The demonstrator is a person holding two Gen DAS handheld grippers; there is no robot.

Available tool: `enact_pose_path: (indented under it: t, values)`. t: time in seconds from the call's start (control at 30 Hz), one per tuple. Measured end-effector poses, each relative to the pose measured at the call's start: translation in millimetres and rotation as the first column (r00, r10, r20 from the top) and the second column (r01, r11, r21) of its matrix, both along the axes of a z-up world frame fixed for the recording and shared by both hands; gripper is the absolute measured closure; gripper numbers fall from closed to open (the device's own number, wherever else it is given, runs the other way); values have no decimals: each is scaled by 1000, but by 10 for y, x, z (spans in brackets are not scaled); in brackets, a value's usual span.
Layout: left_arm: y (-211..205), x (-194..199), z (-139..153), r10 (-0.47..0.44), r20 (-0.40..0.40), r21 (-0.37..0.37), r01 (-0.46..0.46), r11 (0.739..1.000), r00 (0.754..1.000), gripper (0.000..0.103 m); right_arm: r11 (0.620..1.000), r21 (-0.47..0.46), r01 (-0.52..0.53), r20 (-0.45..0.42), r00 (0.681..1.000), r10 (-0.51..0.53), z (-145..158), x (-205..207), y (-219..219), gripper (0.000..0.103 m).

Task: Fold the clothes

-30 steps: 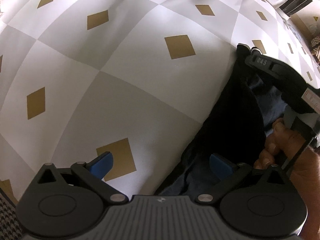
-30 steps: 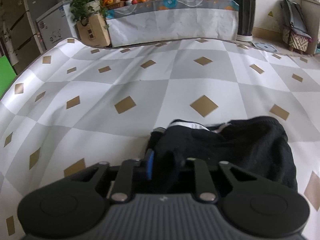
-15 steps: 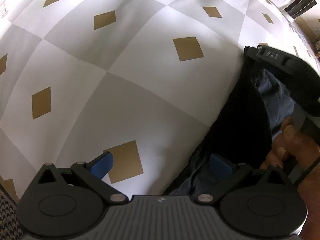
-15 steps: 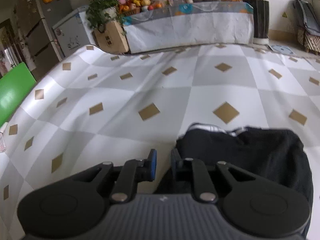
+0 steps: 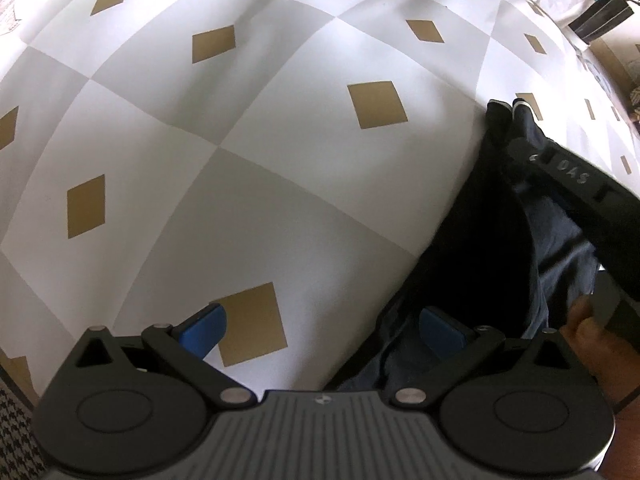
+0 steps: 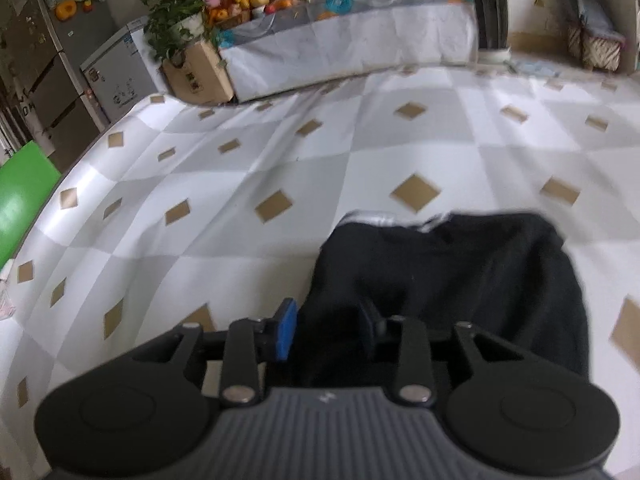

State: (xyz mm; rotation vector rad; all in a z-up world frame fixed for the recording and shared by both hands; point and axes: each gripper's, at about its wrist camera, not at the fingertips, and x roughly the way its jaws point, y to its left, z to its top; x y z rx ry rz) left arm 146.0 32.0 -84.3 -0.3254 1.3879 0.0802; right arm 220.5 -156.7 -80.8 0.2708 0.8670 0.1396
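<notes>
Black garment (image 6: 448, 272) hides the right claw's (image 6: 330, 330) pinching tip; left claw (image 5: 320, 326) gapes.

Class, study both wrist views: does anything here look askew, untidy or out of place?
Yes: the black fabric garment lies bunched, not flat, on the grey-and-white checked cloth, one edge held up in the right claw. Nothing looks spilled or damaged.

One black garment (image 6: 448, 280); two grippers, left (image 5: 320, 328) and right (image 6: 328, 320); one checkered cloth (image 5: 280, 200) over the surface; one cardboard box (image 6: 198, 74); one green board (image 6: 20, 208)
</notes>
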Motion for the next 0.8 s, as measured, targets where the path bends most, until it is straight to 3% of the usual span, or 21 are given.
enact_pose_path:
  t: [0.07,0.13,0.3,0.4,0.6,0.7,0.8]
  values:
    - [6,6,0,8,1,4,-8,1000,1000,0,998,58,-35,-43,998,38,-89,13,43,69]
    - [4,20,8,9,7,12,-9,1000,1000,0,998,51,-48,-41,998,50,-110,-13,101,68]
    - [23,26,20,1,14,25,-1,1000,1000,0,996,83,-15,-26,1000,17,95,-88,-6,60]
    - [54,21,29,11,17,29,-12,1000,1000,0,999,38,14,-29,999,-12,213,-231,-118,58]
    - [124,3,80,31,35,42,-33,999,999,0,999,33,37,-67,997,-34,266,-560,-271,58]
    - [165,-7,114,46,46,45,-48,998,998,0,999,47,10,-75,997,-6,300,-709,-239,57]
    - [183,-12,142,49,53,48,-52,998,997,0,999,-21,-44,-67,997,42,338,-833,-88,56]
